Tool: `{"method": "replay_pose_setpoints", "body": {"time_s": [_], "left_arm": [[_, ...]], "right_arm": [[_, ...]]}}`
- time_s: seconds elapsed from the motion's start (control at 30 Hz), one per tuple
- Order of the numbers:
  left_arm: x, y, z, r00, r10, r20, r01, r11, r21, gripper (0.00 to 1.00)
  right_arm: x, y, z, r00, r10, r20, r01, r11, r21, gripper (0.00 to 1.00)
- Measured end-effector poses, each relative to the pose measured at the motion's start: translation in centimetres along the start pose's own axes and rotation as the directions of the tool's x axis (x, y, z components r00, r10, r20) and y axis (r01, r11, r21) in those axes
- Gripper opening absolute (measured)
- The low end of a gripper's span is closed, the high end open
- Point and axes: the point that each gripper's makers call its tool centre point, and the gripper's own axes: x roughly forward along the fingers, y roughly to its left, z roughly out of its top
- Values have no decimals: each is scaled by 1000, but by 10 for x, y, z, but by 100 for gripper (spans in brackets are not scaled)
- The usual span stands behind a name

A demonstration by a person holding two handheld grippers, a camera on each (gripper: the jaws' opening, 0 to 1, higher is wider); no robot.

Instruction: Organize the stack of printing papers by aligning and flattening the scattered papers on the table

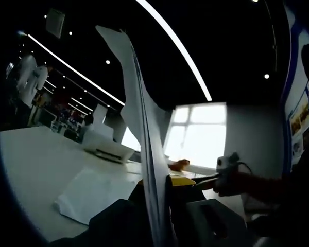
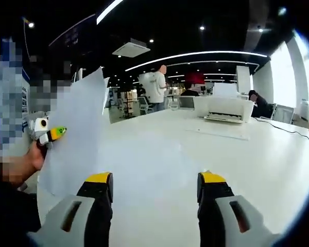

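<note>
A white worktop (image 2: 237, 154) fills a dark office; the left tongs (image 1: 157, 206) clamp upright papers (image 1: 139, 118), the right tongs (image 2: 154, 188) gape apart

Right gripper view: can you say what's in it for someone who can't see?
The open right gripper hovers above a white table. At left, the left gripper holds printing papers upright. A white printer sits farther back.

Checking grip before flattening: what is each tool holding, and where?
The left tool clamps the upright paper stack at its lower edge. The right tool is open and holds nothing.
</note>
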Motion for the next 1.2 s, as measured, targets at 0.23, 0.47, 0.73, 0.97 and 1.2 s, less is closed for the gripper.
{"method": "replay_pose_setpoints", "body": {"time_s": [0.23, 0.47, 0.73, 0.97, 1.2], "left_arm": [[0, 0, 0, 1000, -1, 2, 1, 1000, 0, 6], [0, -1, 0, 1000, -2, 3, 2, 1000, -2, 6], [0, -1, 0, 1000, -3, 4, 3, 1000, -2, 6], [-1, -1, 0, 1000, -2, 4, 2, 1000, -2, 6], [-1, 0, 0, 1000, -4, 6, 4, 1000, -6, 6]], "right_arm": [[13, -5, -10, 999, 5, -35, -5, 1000, -1, 68], [23, -12, -22, 998, 6, -55, -5, 1000, 10, 74], [30, -17, -26, 999, 1, -52, 1, 999, 33, 76], [38, -20, -29, 999, 0, -52, 2, 999, 36, 77], [43, -20, -32, 998, -6, -62, 8, 1000, 25, 77]]}}
